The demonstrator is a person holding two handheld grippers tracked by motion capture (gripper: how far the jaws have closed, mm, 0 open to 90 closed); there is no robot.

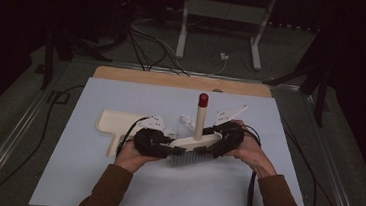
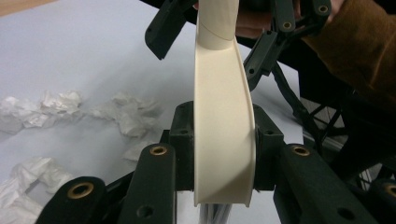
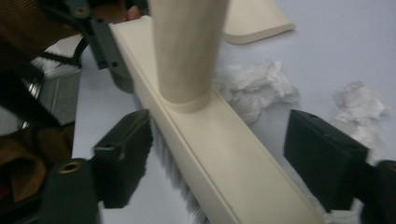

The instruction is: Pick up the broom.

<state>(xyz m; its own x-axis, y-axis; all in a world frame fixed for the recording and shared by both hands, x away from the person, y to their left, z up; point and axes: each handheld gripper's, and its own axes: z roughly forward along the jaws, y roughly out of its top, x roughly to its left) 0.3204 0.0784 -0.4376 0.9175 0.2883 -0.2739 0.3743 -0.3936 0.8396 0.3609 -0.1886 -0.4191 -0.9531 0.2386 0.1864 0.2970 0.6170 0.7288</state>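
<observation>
Two grippers, left [image 1: 167, 149] fingers clamping one brush [image 1: 193, 146], right [image 1: 216, 136] fingers apart astride it, one dustpan [image 1: 114, 124]

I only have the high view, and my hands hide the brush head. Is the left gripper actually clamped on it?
Observer: Yes. The left gripper is shut on one end of the brush head, with a pad pressing each side.
Operator: And the right one?
Observer: The right gripper straddles the other end with its jaws open, not gripping.
Operator: How do its pads sit?
Observer: One is close beside the bristles, just under the head's edge. The other stands well clear of the opposite side.
</observation>
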